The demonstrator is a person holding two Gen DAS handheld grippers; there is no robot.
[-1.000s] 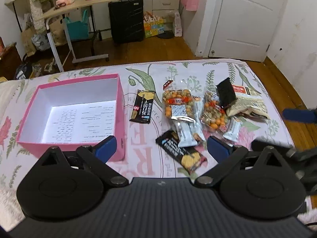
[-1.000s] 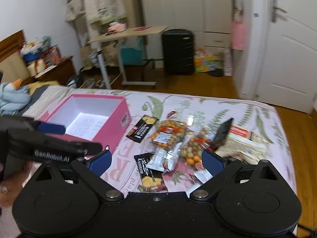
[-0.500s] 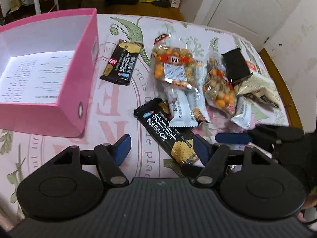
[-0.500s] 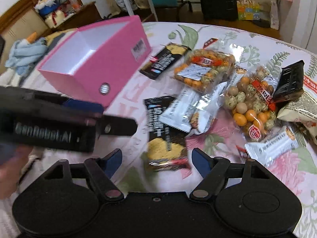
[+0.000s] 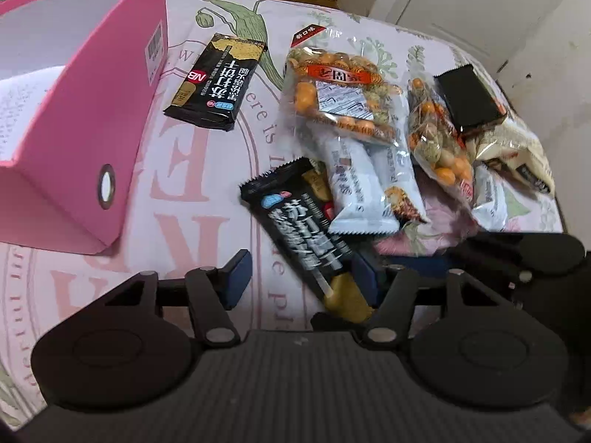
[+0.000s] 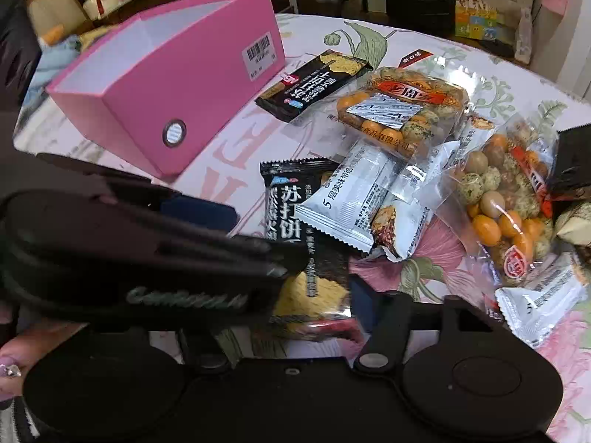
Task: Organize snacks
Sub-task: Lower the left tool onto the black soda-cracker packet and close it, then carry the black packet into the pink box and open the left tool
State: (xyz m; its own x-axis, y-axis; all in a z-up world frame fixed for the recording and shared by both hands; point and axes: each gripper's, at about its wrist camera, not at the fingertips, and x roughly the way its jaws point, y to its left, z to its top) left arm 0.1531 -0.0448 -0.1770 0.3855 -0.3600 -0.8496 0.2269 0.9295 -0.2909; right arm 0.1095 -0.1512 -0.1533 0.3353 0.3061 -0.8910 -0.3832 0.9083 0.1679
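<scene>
A black cracker packet [image 5: 295, 217] [image 6: 288, 199] lies flat on the floral cover, its far end under a white bar wrapper [image 5: 362, 184] [image 6: 347, 199]. My left gripper [image 5: 301, 277] straddles its near end with jaws closing; the packet sits by the right finger and the left pad [image 5: 238, 273] is clear of it. My right gripper [image 6: 299, 306] is closing over the same end. One of its fingers [image 6: 360, 306] stands at the packet's edge; the other is hidden behind the left gripper's body [image 6: 147, 251]. An open pink box [image 5: 92, 129] [image 6: 184, 85] stands to the left.
Beside the box lies a second black cracker packet [image 5: 218, 81] [image 6: 314, 81]. Two clear bags of coated nuts [image 5: 340, 96] [image 5: 439, 147], a black square packet [image 5: 469, 99] and more wrappers crowd the right. A hand [image 6: 14, 354] holds the left gripper. The bed's edge runs close on the right.
Both grippers have come down close over the near black packet and their jaws have narrowed. The left gripper now crosses the right wrist view and covers part of the packet.
</scene>
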